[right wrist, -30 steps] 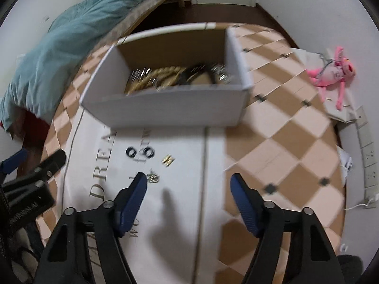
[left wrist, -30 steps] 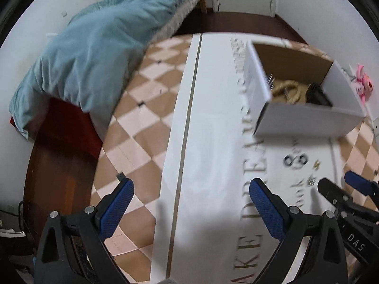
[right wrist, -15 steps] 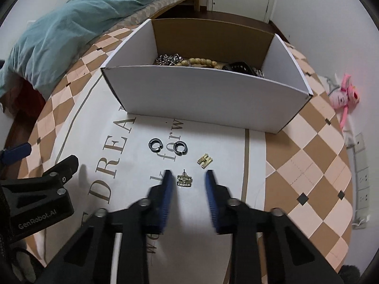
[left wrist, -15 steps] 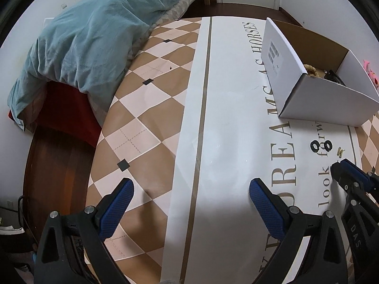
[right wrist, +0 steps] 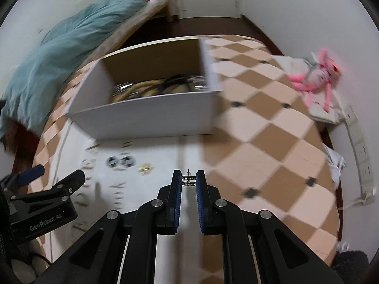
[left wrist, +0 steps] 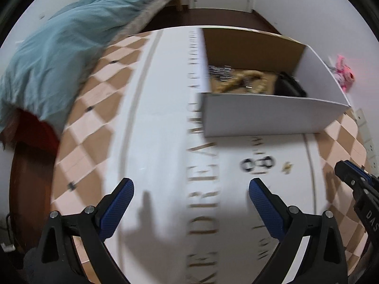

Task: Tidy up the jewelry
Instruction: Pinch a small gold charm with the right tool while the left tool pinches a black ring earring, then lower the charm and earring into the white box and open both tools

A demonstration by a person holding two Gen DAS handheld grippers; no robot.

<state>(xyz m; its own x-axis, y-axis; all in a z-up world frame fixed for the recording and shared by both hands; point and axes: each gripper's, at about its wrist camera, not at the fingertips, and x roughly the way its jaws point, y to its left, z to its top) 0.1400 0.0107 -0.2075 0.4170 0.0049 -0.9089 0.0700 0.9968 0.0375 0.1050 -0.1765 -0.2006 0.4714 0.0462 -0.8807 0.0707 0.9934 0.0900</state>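
My right gripper [right wrist: 188, 180] is shut on a small stud earring [right wrist: 188, 179], held above the tablecloth in front of the white cardboard box [right wrist: 151, 116]. The box holds chains, beads and dark pieces [right wrist: 161, 86]. Two black hoop earrings [right wrist: 120, 161] and a small gold earring [right wrist: 145, 168] lie on the cloth to the left of my right gripper. My left gripper [left wrist: 190, 194] is open and empty over the cloth's lettering; the box [left wrist: 265, 116], hoops [left wrist: 258, 163] and gold earring [left wrist: 287, 166] show ahead to its right. The views are motion-blurred.
The table carries a white runner with printed letters [left wrist: 203, 189] over a brown and pink checked cloth [right wrist: 265, 142]. A bed with a teal blanket [left wrist: 59, 59] stands at left. A pink plush toy [right wrist: 315, 75] lies on the floor at right.
My right gripper closed on the stud earring and lifted it off the cloth, moving right. My left gripper swung back toward the box.
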